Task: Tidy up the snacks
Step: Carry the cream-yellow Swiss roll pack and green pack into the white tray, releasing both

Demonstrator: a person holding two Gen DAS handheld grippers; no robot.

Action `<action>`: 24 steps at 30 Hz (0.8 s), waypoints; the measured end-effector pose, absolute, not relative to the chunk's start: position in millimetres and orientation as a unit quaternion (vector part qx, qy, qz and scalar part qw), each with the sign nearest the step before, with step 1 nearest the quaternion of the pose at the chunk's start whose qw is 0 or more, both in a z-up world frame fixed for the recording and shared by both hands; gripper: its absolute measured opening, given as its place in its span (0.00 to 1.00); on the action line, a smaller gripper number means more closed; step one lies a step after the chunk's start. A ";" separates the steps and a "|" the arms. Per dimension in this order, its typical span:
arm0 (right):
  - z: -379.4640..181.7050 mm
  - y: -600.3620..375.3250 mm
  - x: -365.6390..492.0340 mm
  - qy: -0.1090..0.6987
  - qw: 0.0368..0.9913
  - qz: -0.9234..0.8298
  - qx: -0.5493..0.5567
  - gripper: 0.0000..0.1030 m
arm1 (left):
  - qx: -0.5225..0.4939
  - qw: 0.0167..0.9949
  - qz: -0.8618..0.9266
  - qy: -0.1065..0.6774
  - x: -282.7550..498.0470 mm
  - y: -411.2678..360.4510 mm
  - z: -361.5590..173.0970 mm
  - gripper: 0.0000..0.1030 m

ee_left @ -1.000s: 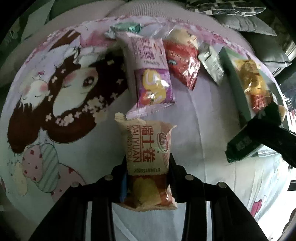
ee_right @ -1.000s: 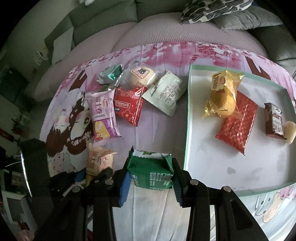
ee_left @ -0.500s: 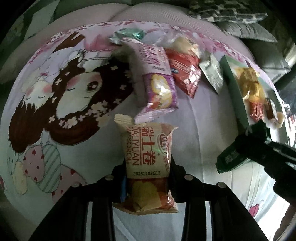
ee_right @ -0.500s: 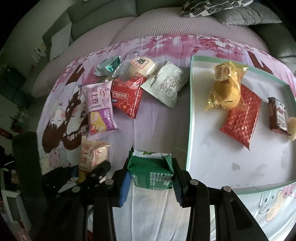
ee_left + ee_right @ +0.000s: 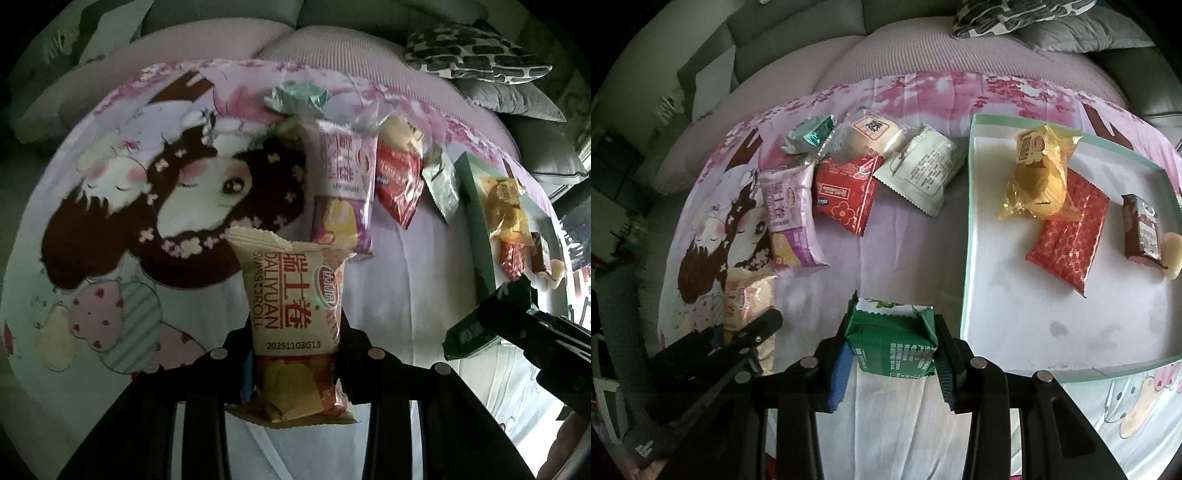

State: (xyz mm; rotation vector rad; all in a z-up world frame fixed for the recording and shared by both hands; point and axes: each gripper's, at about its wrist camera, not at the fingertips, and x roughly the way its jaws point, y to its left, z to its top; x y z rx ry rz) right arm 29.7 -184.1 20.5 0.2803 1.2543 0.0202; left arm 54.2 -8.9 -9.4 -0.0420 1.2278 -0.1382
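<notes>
My left gripper (image 5: 295, 343) is shut on a beige Swiss roll packet (image 5: 295, 295), held above the printed cloth. My right gripper (image 5: 892, 350) is shut on a green snack packet (image 5: 892, 339), just left of the mint-rimmed white tray (image 5: 966, 236). The tray holds a yellow packet (image 5: 1038, 173), a red packet (image 5: 1071, 236), a brown bar (image 5: 1141, 225) and a pale sweet (image 5: 1172, 251). On the cloth lie a purple packet (image 5: 790, 214), a red packet (image 5: 846, 192), a white packet (image 5: 919, 170), a bun (image 5: 875, 133) and a teal packet (image 5: 809, 134).
The pink cartoon-print cloth (image 5: 905, 240) covers a round surface in front of a grey sofa (image 5: 798, 37) with patterned cushions (image 5: 1015, 14). The right gripper with its green packet shows at the right of the left wrist view (image 5: 476, 332).
My left gripper has lifted and pulled back with the Swiss roll packet, so the loose snacks look farther away. My right gripper has shifted slightly with the green packet still held.
</notes>
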 end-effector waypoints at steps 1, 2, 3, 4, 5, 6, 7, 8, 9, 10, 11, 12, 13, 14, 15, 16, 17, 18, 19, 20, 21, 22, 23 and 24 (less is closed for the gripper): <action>22.1 -184.6 29.1 0.584 0.801 0.010 0.131 0.41 | -0.020 0.817 -0.065 0.573 54.5 -8.7 -8.9 0.36; 23.6 -184.9 28.6 0.583 0.802 0.010 0.131 0.41 | -0.020 0.820 -0.066 0.569 53.8 -8.8 -5.5 0.36; 25.6 -185.5 27.8 0.581 0.803 0.012 0.132 0.41 | -0.019 0.821 -0.067 0.566 50.0 -6.8 -0.9 0.36; 27.8 -186.5 27.0 0.579 0.804 0.012 0.132 0.41 | -0.018 0.824 -0.067 0.563 49.1 -7.8 2.6 0.36; 30.0 -187.5 26.1 0.578 0.805 0.012 0.133 0.41 | -0.016 0.826 -0.068 0.559 48.8 -10.7 5.0 0.36; 33.0 -189.4 24.9 0.574 0.807 0.012 0.136 0.41 | -0.014 0.828 -0.070 0.556 51.6 -16.9 7.1 0.36; 35.9 -191.3 23.5 0.571 0.809 0.011 0.138 0.41 | -0.013 0.831 -0.073 0.551 50.7 -19.6 10.8 0.36; 38.3 -192.8 22.7 0.569 0.811 0.010 0.138 0.41 | -0.010 0.834 -0.077 0.546 49.9 -23.5 16.2 0.36; 41.1 -194.8 22.0 0.566 0.812 0.009 0.139 0.41 | -0.008 0.836 -0.081 0.542 49.5 -27.0 19.6 0.36; 45.1 -198.7 20.5 0.562 0.814 0.007 0.142 0.41 | -0.004 0.839 -0.086 0.537 49.5 -32.2 23.4 0.36; 47.6 -202.1 19.3 0.560 0.816 0.006 0.144 0.41 | 0.001 0.841 -0.092 0.533 48.9 -37.2 27.8 0.36; 51.3 -207.8 17.5 0.557 0.817 0.003 0.148 0.41 | 0.004 0.843 -0.096 0.529 49.7 -41.8 30.5 0.36; 54.4 -213.1 16.6 0.553 0.819 0.000 0.151 0.41 | 0.008 0.845 -0.103 0.525 49.0 -47.5 34.3 0.36; 56.7 -218.0 15.6 0.551 0.820 -0.004 0.154 0.41 | 0.012 0.846 -0.109 0.521 48.4 -52.9 37.6 0.36; 58.8 -223.0 14.4 0.548 0.822 -0.008 0.156 0.41 | 0.014 0.847 -0.114 0.519 48.5 -58.8 39.8 0.36; 61.5 -231.4 12.5 0.546 0.823 -0.014 0.157 0.41 | 0.018 0.847 -0.120 0.518 48.8 -64.6 41.5 0.36; 62.8 -237.6 11.0 0.544 0.824 -0.018 0.158 0.41 | 0.023 0.847 -0.128 0.516 48.5 -72.5 43.7 0.36; 63.7 -245.0 8.8 0.542 0.824 -0.024 0.160 0.41 | 0.026 0.847 -0.133 0.514 48.0 -77.6 45.5 0.36; 64.4 -255.4 5.8 0.541 0.825 -0.033 0.162 0.41 | 0.031 0.847 -0.142 0.512 47.5 -85.0 47.2 0.36; 64.6 -264.3 3.7 0.540 0.824 -0.040 0.163 0.41 | 0.036 0.847 -0.149 0.509 46.7 -92.7 48.6 0.36; 64.5 -276.5 0.9 0.540 0.823 -0.052 0.165 0.41 | 0.041 0.847 -0.155 0.507 45.3 -98.3 49.5 0.36; 64.3 -286.2 -1.2 0.541 0.822 -0.061 0.167 0.41 | 0.047 0.846 -0.163 0.505 44.3 -106.5 50.2 0.36; 64.2 -298.1 -3.7 0.541 0.821 -0.071 0.170 0.41 | 0.051 0.846 -0.168 0.504 43.0 -112.5 50.3 0.36; 63.8 -308.1 -6.0 0.541 0.819 -0.081 0.173 0.41 | 0.058 0.844 -0.177 0.503 41.5 -121.3 50.3 0.36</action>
